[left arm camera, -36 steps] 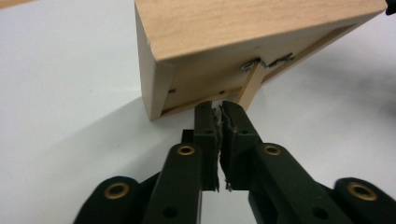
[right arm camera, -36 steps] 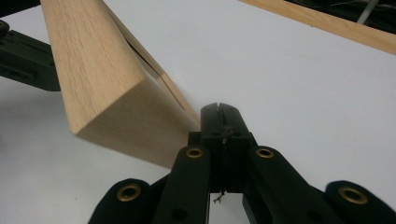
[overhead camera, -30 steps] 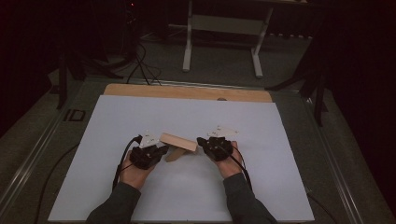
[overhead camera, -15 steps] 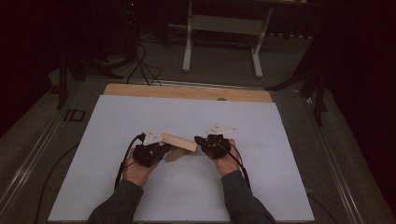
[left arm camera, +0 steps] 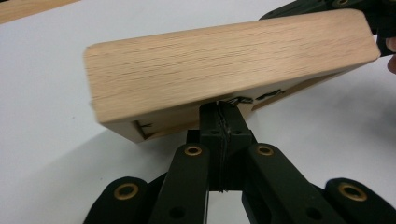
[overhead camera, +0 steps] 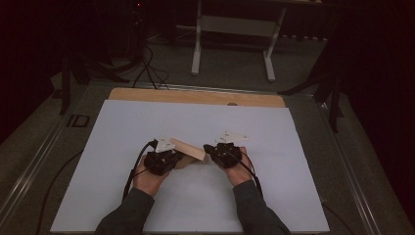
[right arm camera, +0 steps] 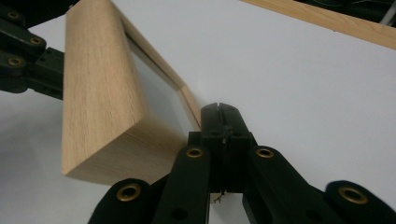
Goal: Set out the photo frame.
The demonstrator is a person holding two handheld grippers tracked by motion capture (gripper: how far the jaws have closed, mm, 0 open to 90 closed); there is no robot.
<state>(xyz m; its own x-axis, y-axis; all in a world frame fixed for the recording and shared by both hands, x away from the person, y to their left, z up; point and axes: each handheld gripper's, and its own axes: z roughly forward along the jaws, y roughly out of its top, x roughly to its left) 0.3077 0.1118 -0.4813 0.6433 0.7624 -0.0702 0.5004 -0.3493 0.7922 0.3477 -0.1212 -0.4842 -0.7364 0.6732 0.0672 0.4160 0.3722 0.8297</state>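
White sheeting covers the bench (overhead camera: 122, 127). At frame centre a pale oak frame (overhead camera: 188, 148), hollow underneath, is held tilted between two tools. The left tool (left arm camera: 219, 112) is closed on its lower rim; the right tool (right arm camera: 219, 116) seems closed on the opposite edge.

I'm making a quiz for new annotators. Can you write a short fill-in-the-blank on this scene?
1. The two grippers hold a ____ frame between them.
2. The left gripper has its jaws ____.
3. The frame is held over a ____ sheet.
4. The right gripper has its jaws ____.

Missing words: wooden; shut; white; shut
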